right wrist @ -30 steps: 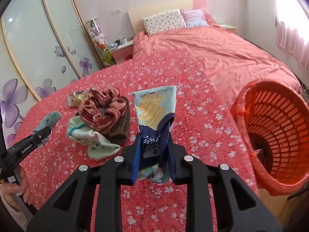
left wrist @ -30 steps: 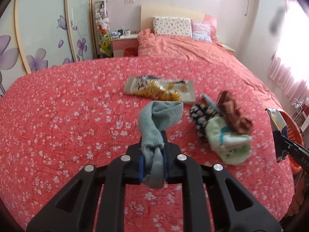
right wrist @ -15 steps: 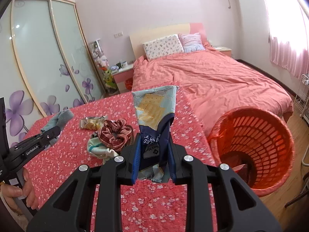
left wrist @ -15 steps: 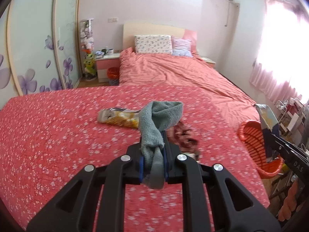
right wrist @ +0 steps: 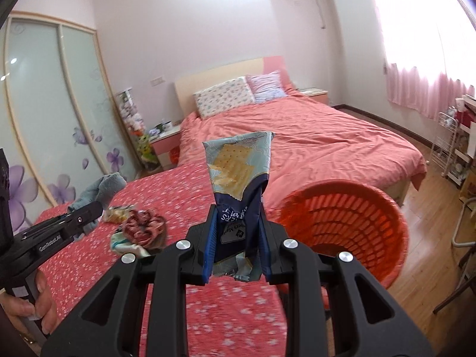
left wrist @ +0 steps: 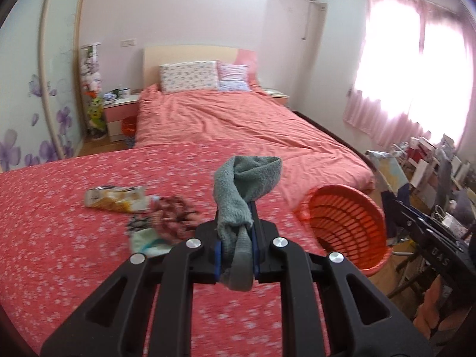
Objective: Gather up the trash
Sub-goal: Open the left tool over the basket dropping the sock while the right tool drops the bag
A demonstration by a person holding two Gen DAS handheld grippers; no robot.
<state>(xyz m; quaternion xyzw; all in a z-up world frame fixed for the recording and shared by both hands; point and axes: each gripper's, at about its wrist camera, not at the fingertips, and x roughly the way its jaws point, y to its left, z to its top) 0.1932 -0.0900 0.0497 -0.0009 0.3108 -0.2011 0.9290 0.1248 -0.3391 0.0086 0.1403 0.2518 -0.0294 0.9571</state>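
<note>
My left gripper [left wrist: 236, 232] is shut on a grey-green sock [left wrist: 245, 184] that stands up between its pads, held above the red flowered bedspread [left wrist: 59, 238]. My right gripper [right wrist: 236, 232] is shut on a blue cracker wrapper [right wrist: 239, 172], raised beside the orange mesh basket [right wrist: 351, 226]. The basket [left wrist: 345, 223] stands on the floor at the bedspread's right edge. A yellow snack wrapper [left wrist: 114, 199] lies flat on the bedspread behind a heap of a maroon scrunchie [left wrist: 175, 214] and pale socks [left wrist: 145, 239]. In the right wrist view the left gripper [right wrist: 89, 211] with the sock [right wrist: 104, 187] shows at left.
A large bed with a coral cover [left wrist: 232, 119] and pillows [left wrist: 190, 76] fills the back. A pink nightstand [left wrist: 122, 113] and a wardrobe with flower doors [right wrist: 53, 119] are at left. Cluttered shelves [left wrist: 431, 160] and a white rack [right wrist: 446, 145] stand under the curtained window at right.
Both grippers have risen and swung right, keeping their loads. The heap and snack wrapper slid left and lower in view, and the orange basket has come fully into both views.
</note>
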